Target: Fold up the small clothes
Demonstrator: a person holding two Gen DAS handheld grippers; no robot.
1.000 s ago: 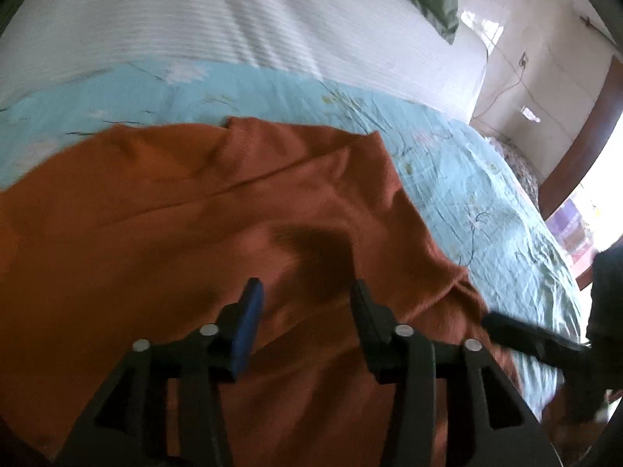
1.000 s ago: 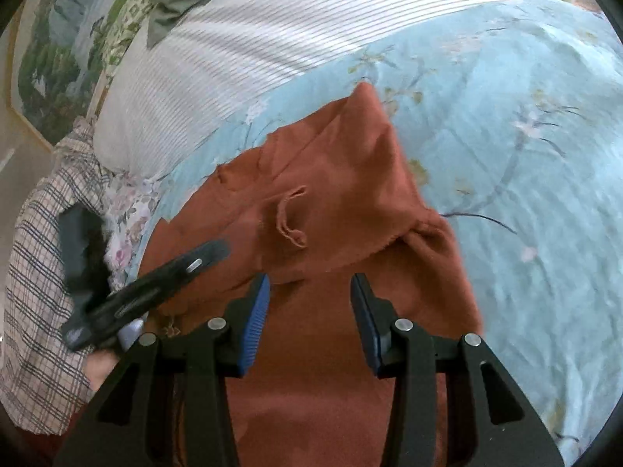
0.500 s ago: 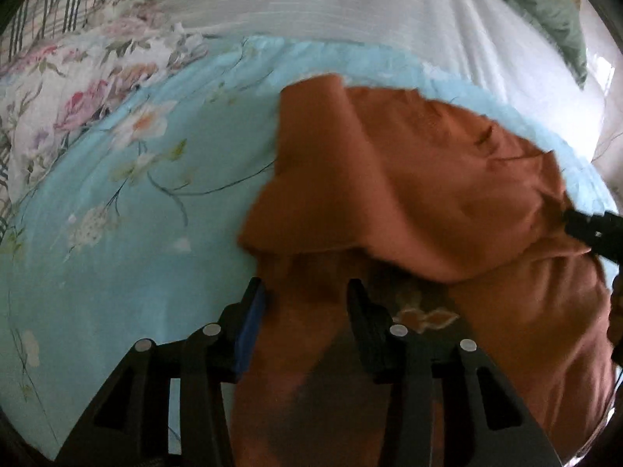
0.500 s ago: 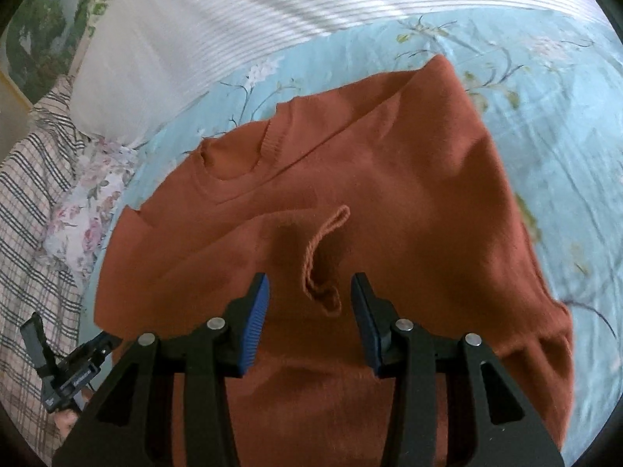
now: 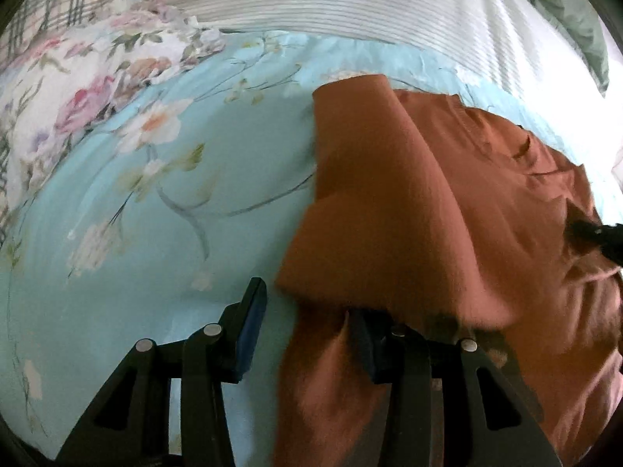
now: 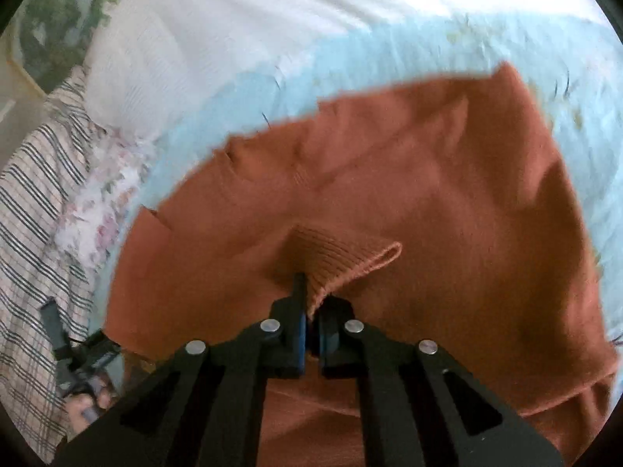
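Right wrist view: the rust-orange sweater lies spread on the pale blue floral bedspread, and my right tongs are clamped tight on its ribbed cuff. My left tongs are closing, sweater edge between the jaws, pads apart from the cloth.

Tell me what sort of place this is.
Most likely a bedroom: the orange sweater lies on a bed with a light-blue floral sheet, a white ribbed cover behind it, and a plaid blanket at the side.
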